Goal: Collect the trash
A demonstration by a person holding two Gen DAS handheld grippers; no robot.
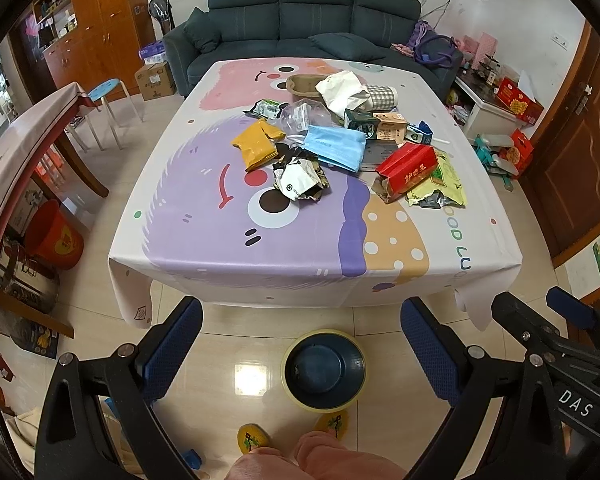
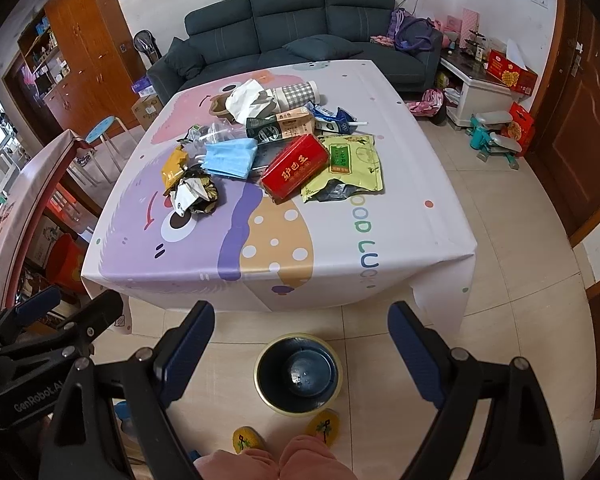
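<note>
Trash [image 1: 332, 140] is heaped on the desk [image 1: 308, 264] well ahead of both spread, empty jaws; bin [image 1: 323, 370] is seen below.

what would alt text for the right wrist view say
Open right gripper hovers above a dark bin on the floor, facing a table piled with trash: a red box, a blue mask, wrappers.

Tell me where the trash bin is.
The trash bin stands on the floor tiles just in front of the table's near edge, by the person's yellow slippers, in both views.
</note>
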